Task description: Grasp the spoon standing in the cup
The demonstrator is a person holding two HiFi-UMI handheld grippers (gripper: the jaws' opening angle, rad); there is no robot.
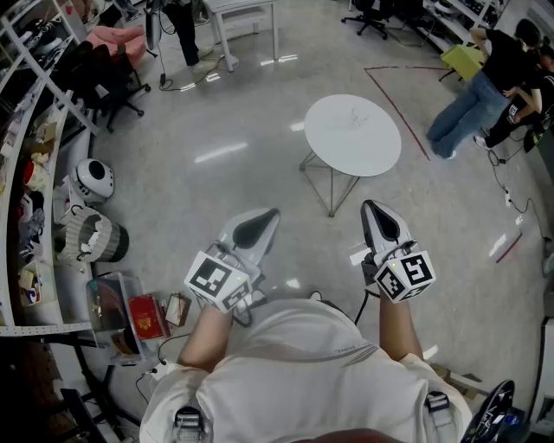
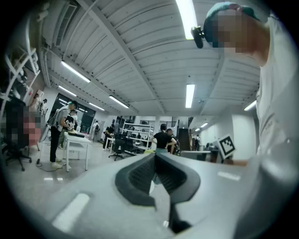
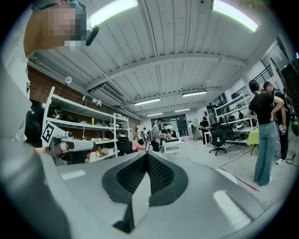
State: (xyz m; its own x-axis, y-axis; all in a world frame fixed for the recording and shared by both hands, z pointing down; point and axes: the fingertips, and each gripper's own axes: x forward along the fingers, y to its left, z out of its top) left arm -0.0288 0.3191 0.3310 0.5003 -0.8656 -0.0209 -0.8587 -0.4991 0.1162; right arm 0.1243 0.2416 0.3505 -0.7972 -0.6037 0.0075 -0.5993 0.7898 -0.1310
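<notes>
Polished grey floor [image 1: 216,173] all around, round white tabletop [image 1: 353,134] at upper centre, and low in the frame the left tool [image 1: 267,218] and right tool [image 1: 374,215] hover side by side, jaws closed tip to tip on nothing, with spoon and cup out of sight in every view.

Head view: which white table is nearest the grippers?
The round white table, just ahead of the right gripper; the rectangular table stands farther off at the top edge.
</notes>
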